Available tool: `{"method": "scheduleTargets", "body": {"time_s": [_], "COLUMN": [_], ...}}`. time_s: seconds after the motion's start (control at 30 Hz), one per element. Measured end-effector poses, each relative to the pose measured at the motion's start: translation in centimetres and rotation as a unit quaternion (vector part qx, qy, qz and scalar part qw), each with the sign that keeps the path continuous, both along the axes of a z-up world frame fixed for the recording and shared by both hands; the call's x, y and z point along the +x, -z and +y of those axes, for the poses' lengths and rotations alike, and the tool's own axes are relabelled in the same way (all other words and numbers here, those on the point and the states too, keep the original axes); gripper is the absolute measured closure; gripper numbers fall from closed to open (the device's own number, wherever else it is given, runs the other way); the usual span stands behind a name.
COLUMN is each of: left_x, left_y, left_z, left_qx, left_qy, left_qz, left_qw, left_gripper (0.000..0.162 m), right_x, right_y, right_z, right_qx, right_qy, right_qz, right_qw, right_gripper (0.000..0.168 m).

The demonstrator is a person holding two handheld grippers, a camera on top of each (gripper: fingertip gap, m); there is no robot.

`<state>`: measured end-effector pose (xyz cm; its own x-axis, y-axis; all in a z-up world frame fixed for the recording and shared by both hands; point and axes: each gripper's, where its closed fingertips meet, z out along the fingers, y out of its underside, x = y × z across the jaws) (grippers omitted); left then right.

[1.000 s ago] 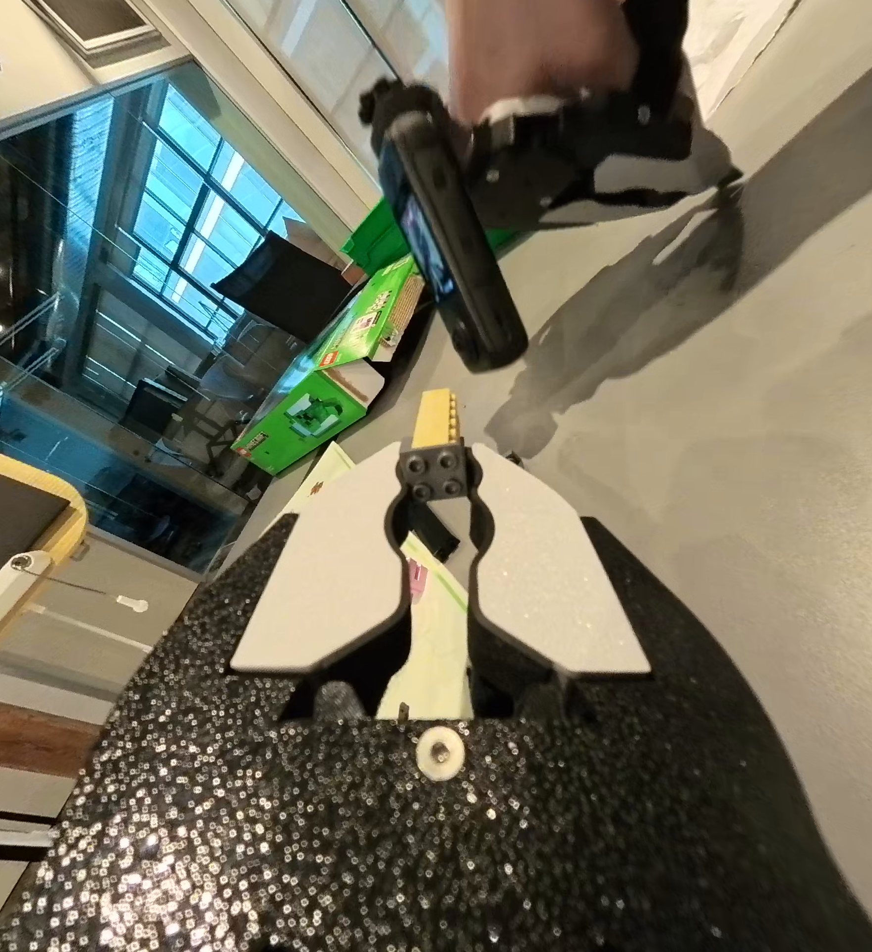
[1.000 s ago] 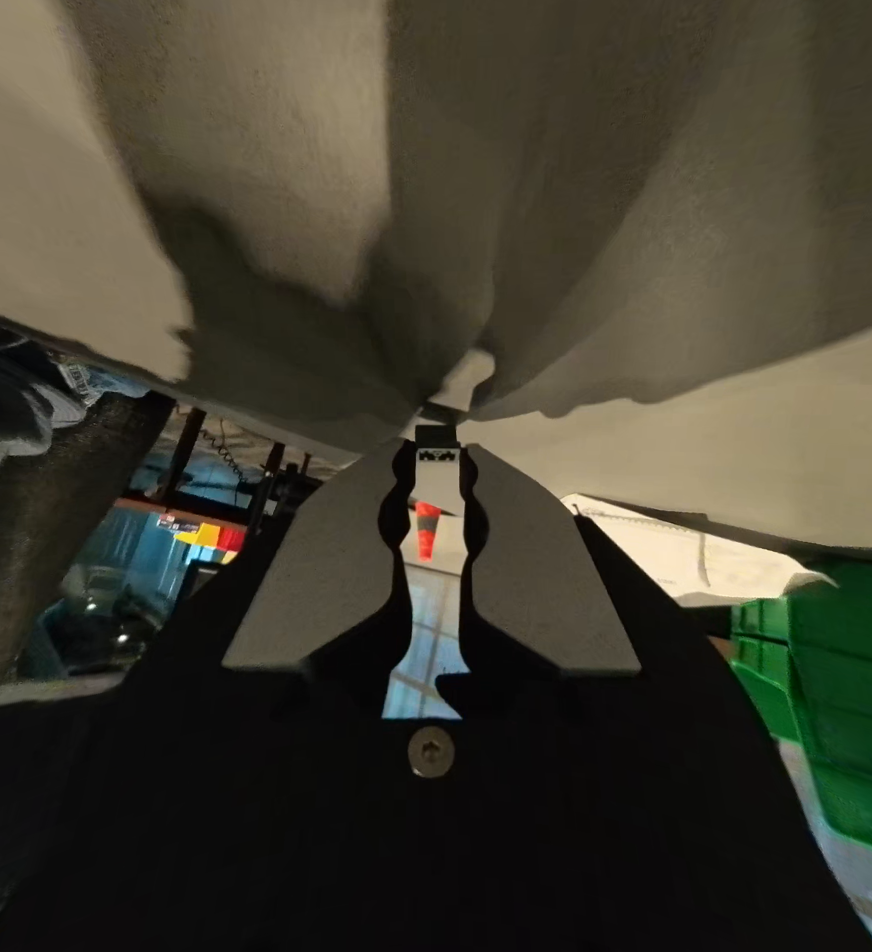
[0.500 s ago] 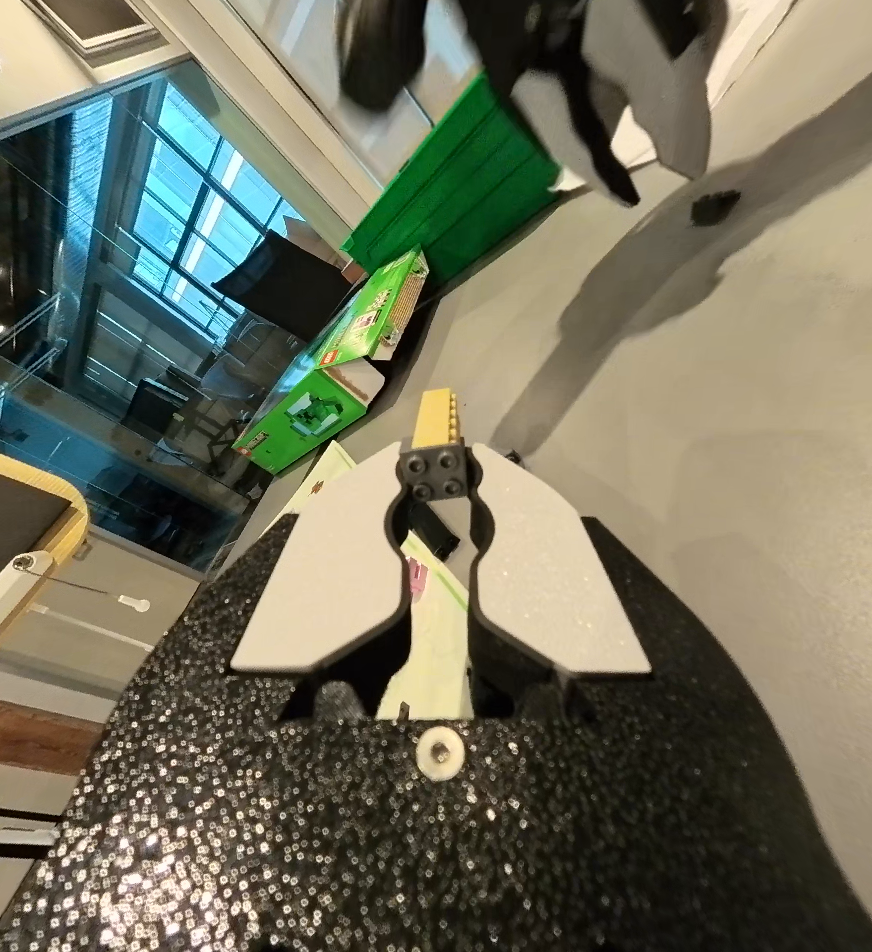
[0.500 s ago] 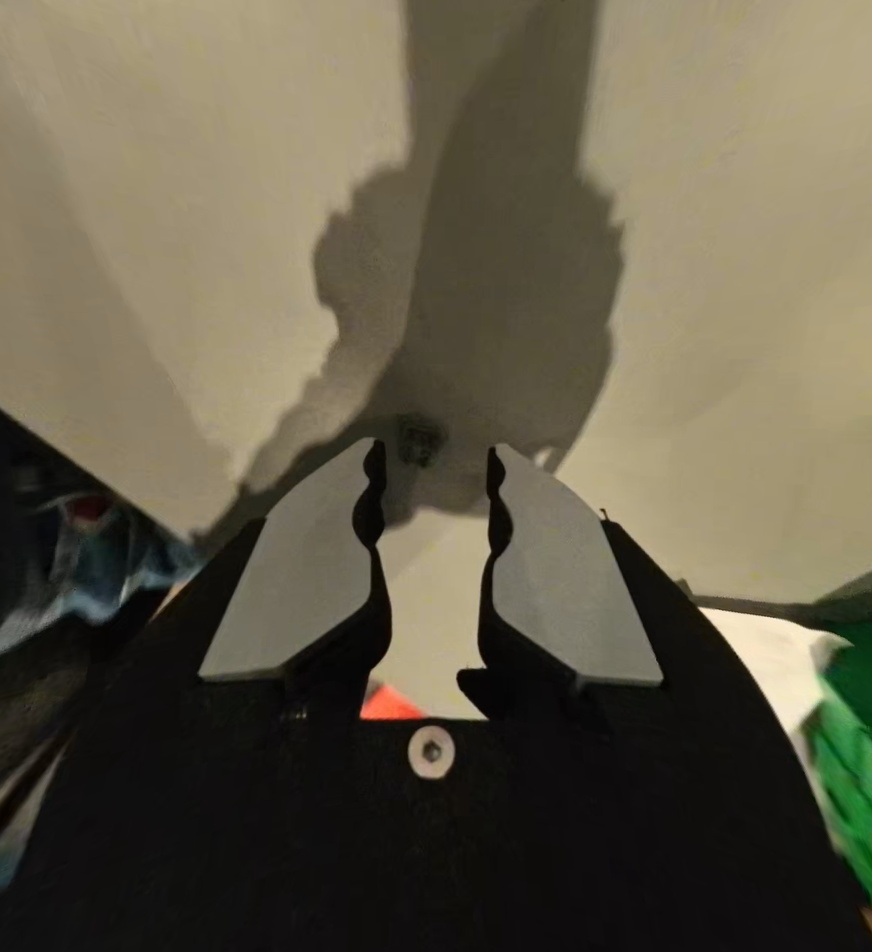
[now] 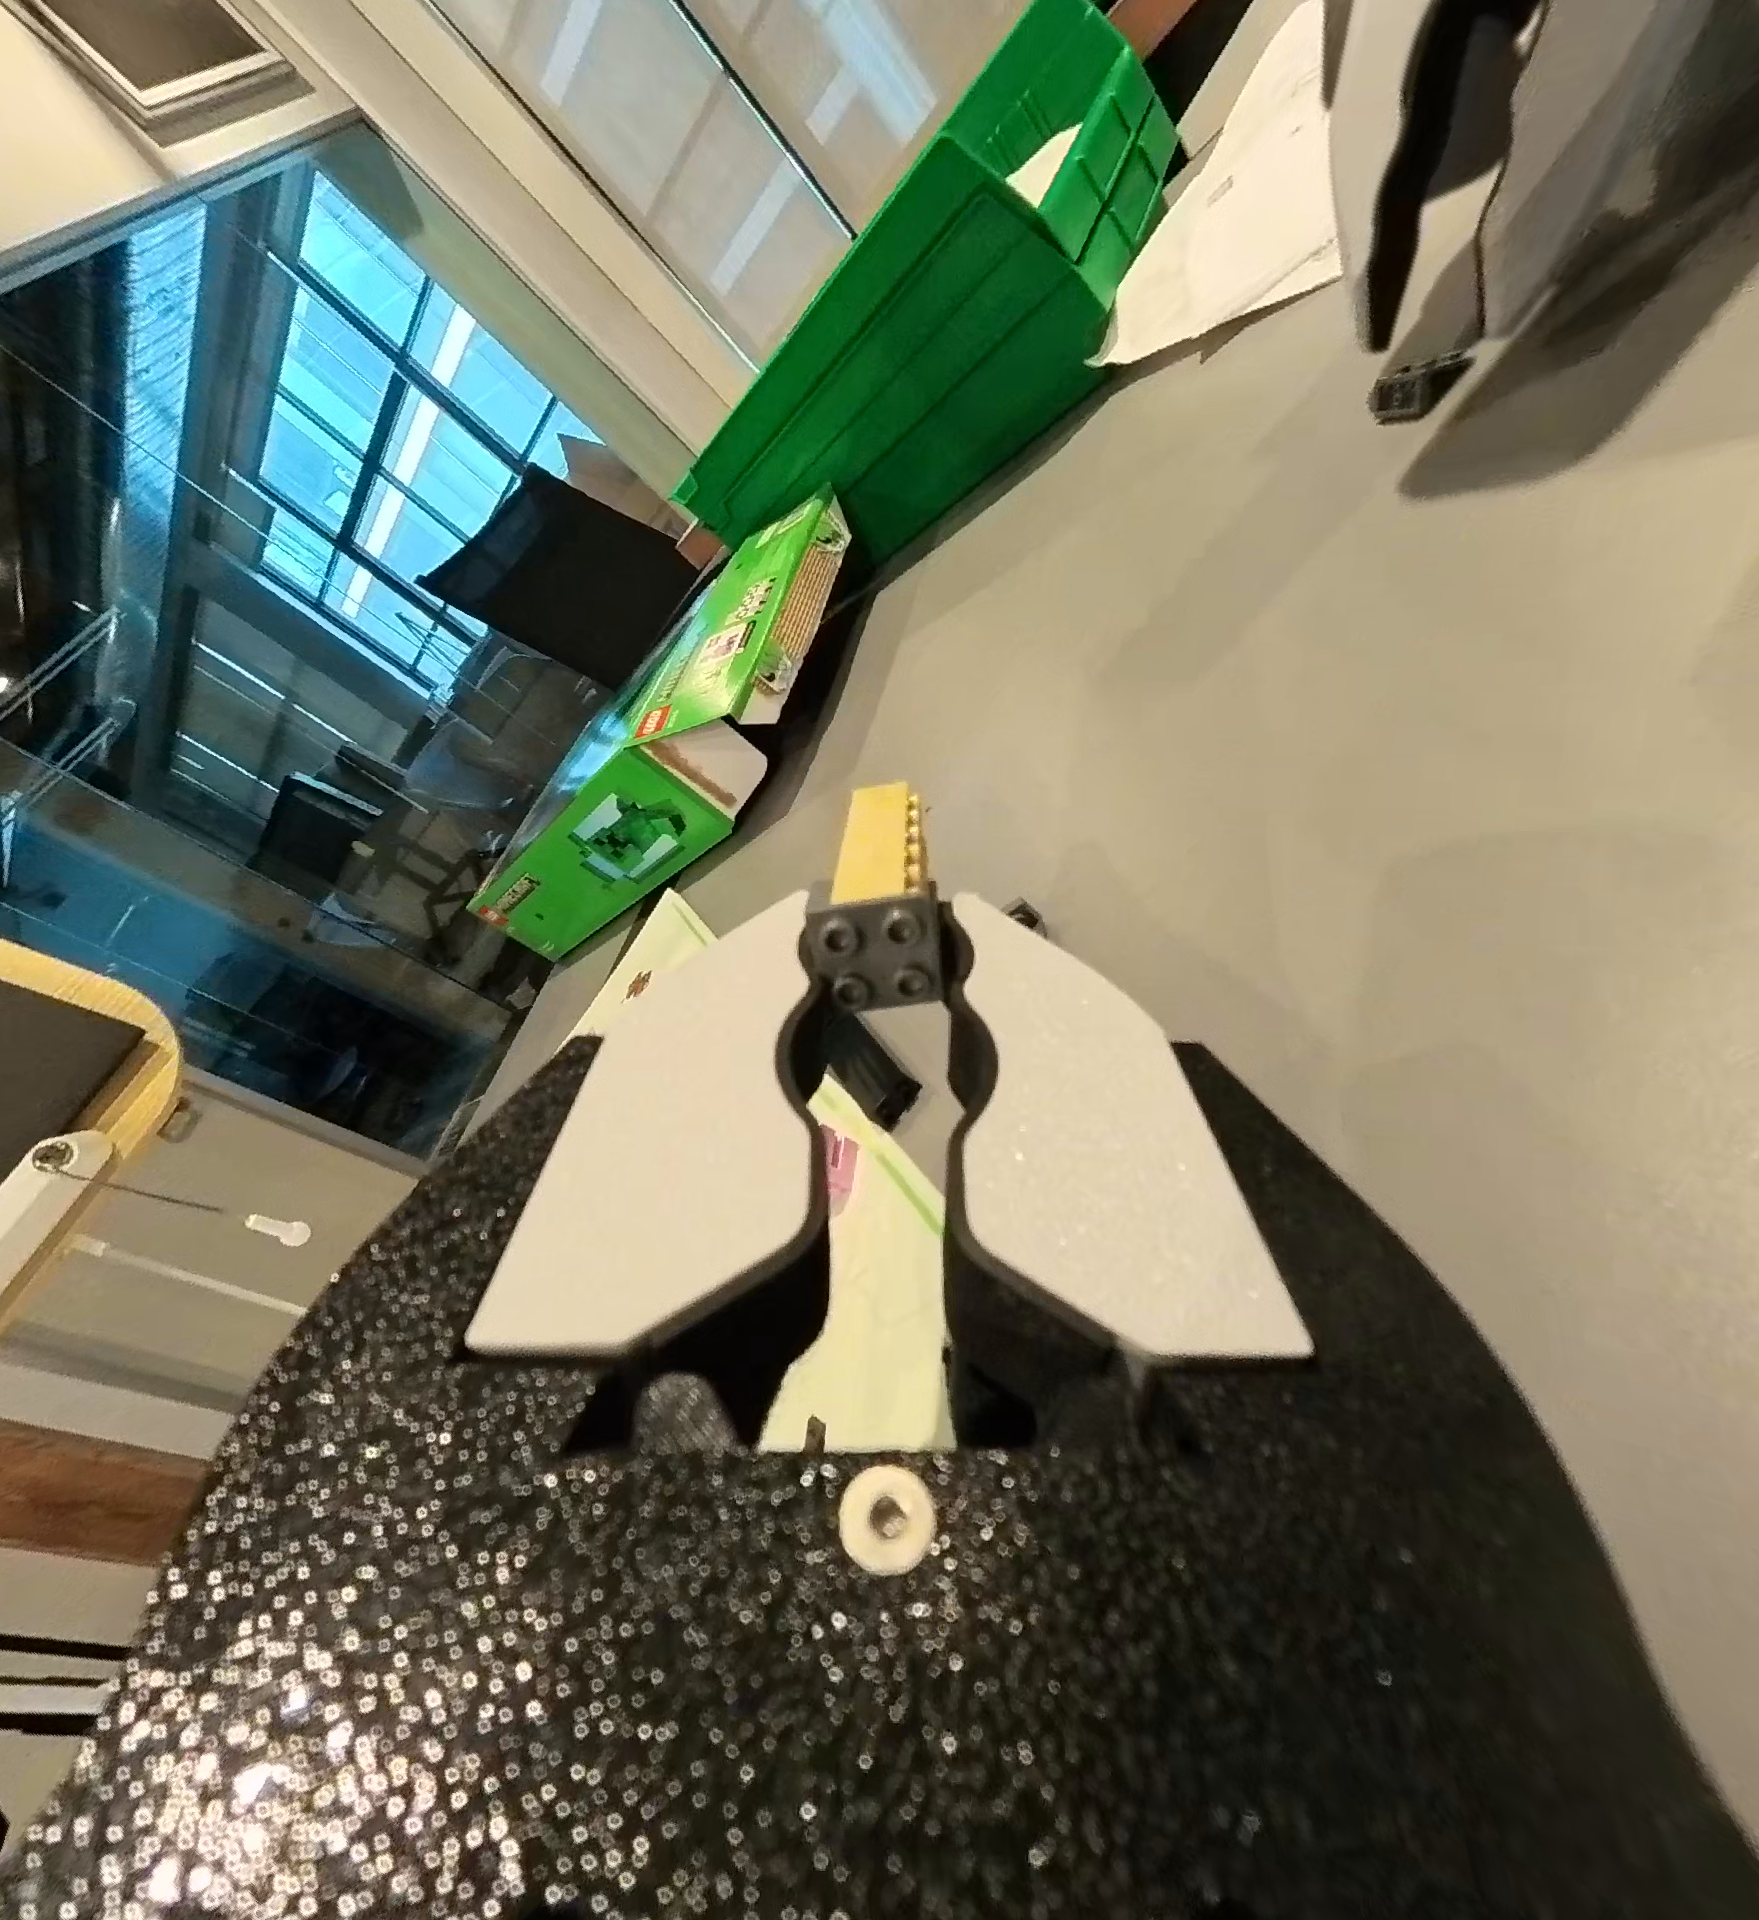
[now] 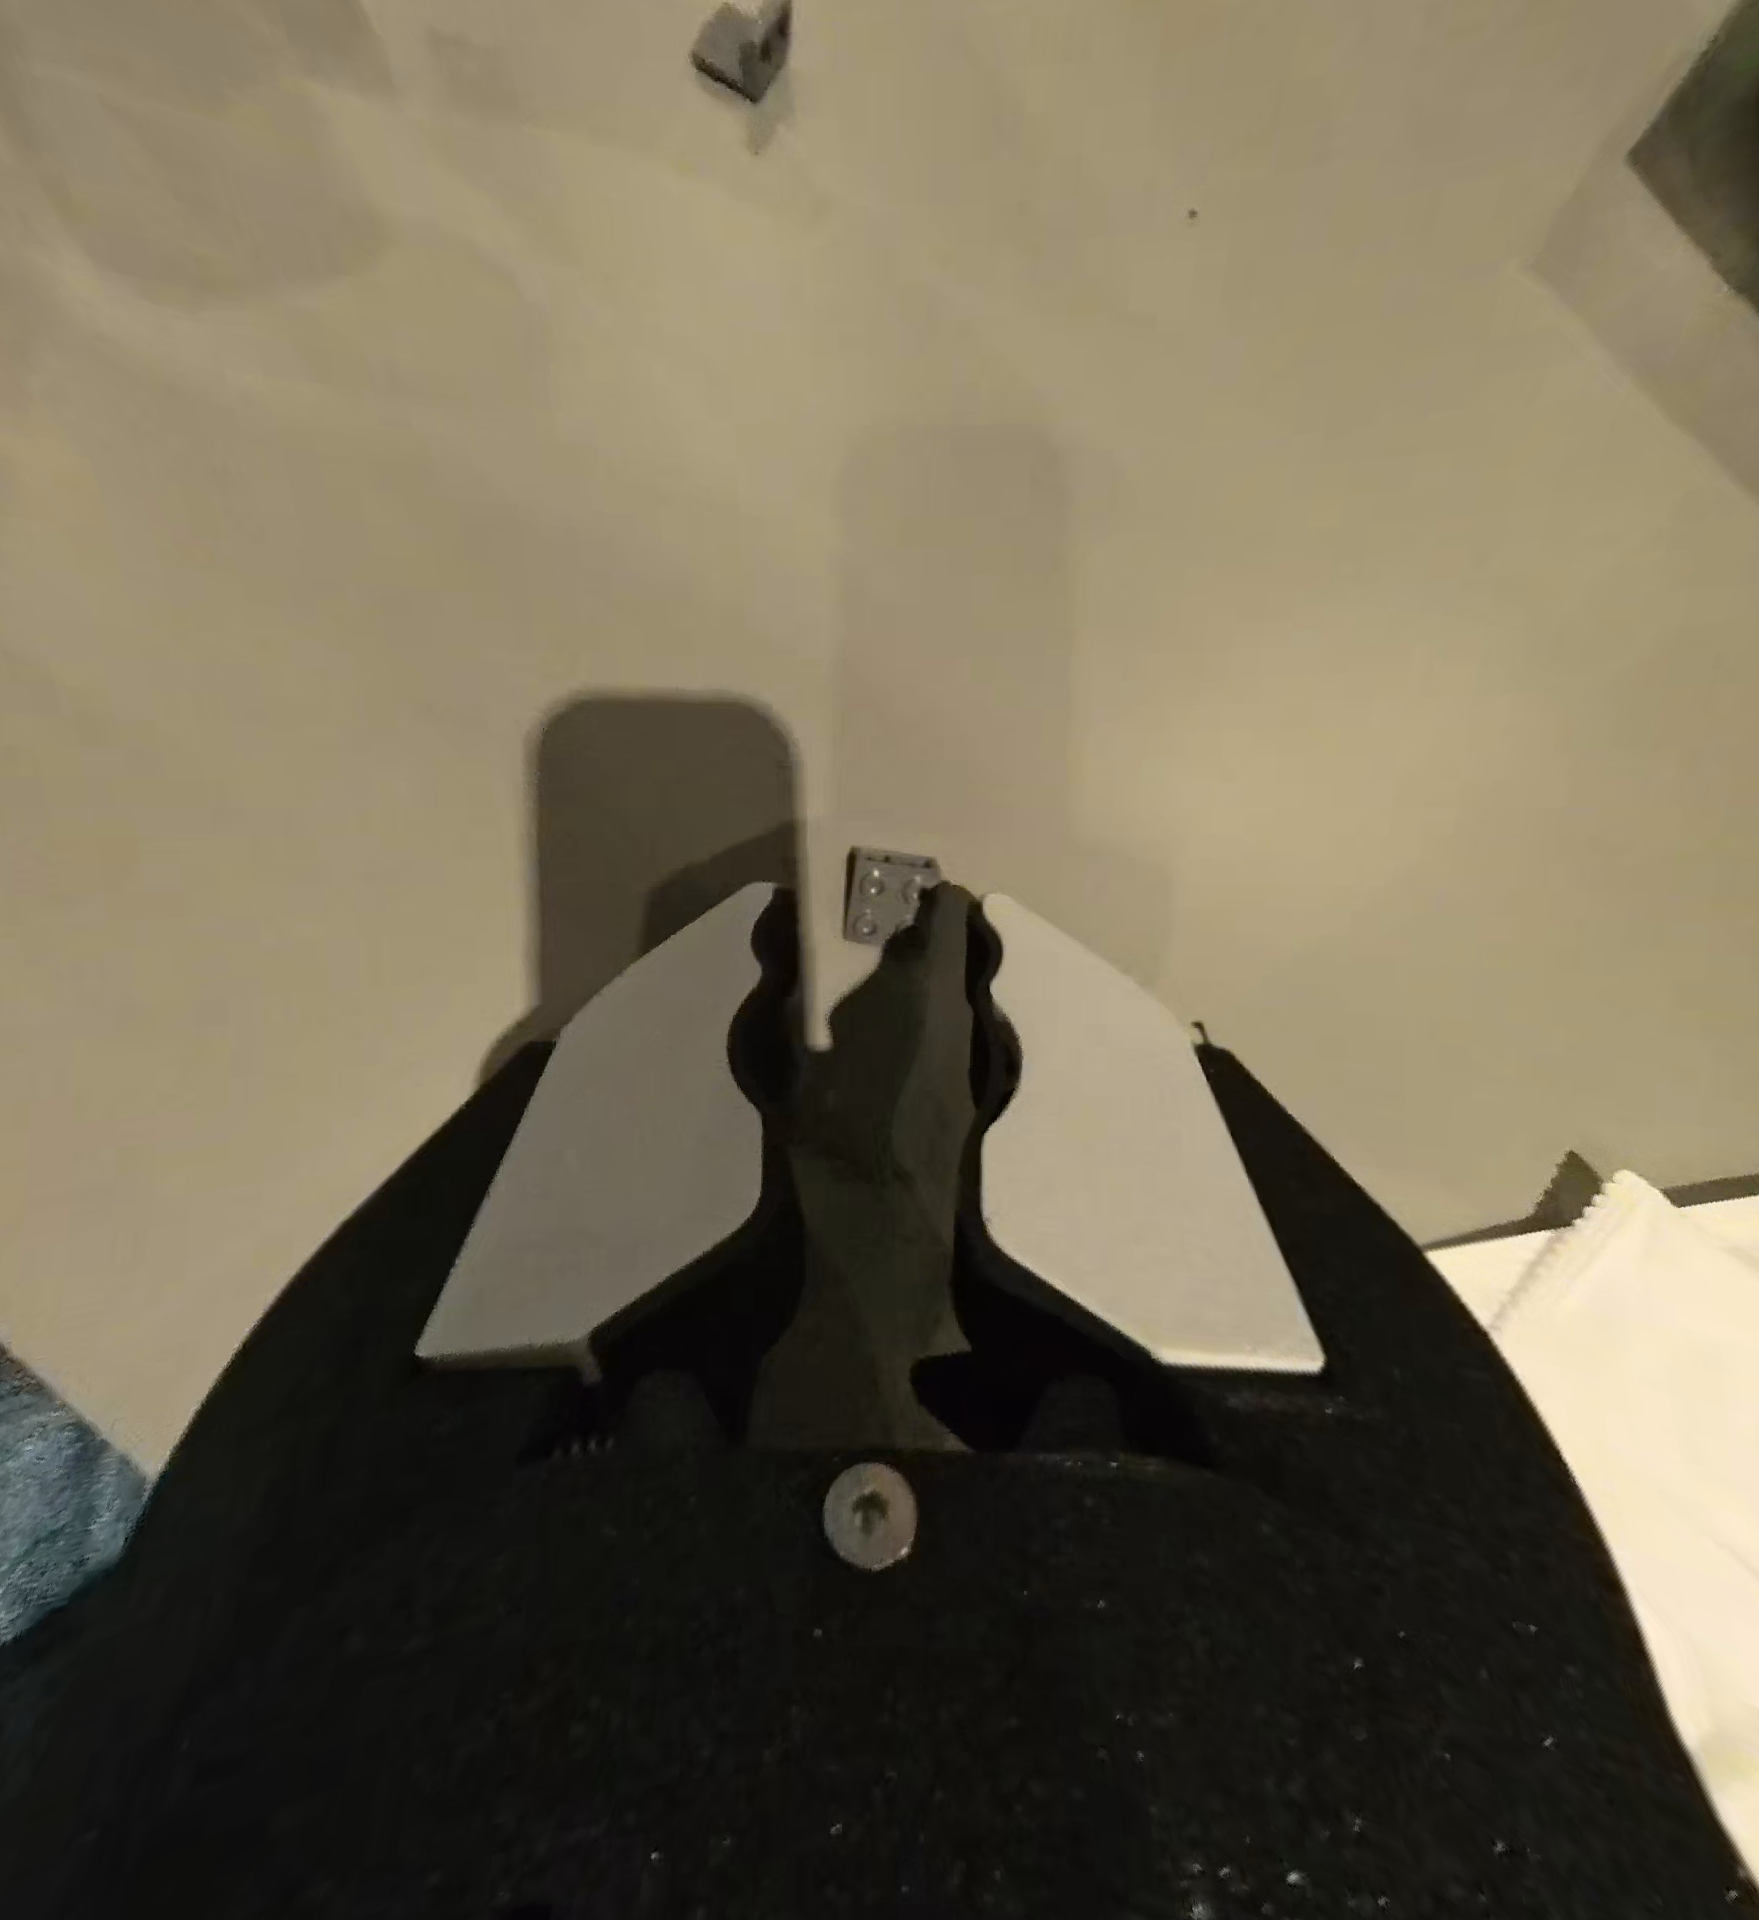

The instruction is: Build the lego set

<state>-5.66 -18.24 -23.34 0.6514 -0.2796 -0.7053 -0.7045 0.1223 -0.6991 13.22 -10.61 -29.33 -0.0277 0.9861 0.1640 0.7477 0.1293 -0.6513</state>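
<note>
Your right tool (image 6: 880, 899) let go of its small dark plate since a second ago: its jaws now stand apart and empty, and that grey studded plate (image 6: 885, 896) lies flat on the tabletop (image 6: 1374, 623) just past the tips, partly hidden behind the right fingertip. In the left wrist view the same plate (image 5: 1415, 387) sits far right under the raised right tool, which has pulled up and away from where it hovered low. Your left tool (image 5: 877, 956) has not moved; it stays clamped on a dark four-stud plate (image 5: 875, 954), with a tan studded piece (image 5: 880, 842) just beyond it. Another small grey piece (image 6: 740, 42) lies at the far edge. A white paper bag (image 6: 1633, 1403) crowds the near right, and green bins (image 5: 916, 312) and a green box (image 5: 636, 831) line the far left. The tabletop between is open.
</note>
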Motion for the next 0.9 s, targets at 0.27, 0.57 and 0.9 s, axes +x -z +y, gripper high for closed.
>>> {"method": "scheduleTargets", "body": {"time_s": [0.27, 0.57, 0.9], "left_x": [0.04, 0.07, 0.1], "left_y": [0.06, 0.13, 0.17], "left_z": [0.02, 0.02, -0.01], "left_qx": [-0.001, -0.002, -0.002], "left_qy": [0.001, 0.002, 0.002], "left_qz": [0.002, 0.004, 0.007], "left_qw": [1.0, 1.0, 1.0], "left_gripper": [0.144, 0.143, 0.143], "right_x": [-0.07, 0.06, -0.21], "right_y": [0.58, 0.59, 0.53], "right_z": [0.3, 0.44, 0.45], "right_qx": [-0.03, -0.048, -0.067], "right_qy": [0.013, 0.033, 0.047], "right_qz": [0.017, 0.035, 0.05], "right_qw": [0.999, 0.998, 0.995], "right_gripper": [0.14, 0.147, 0.151]}}
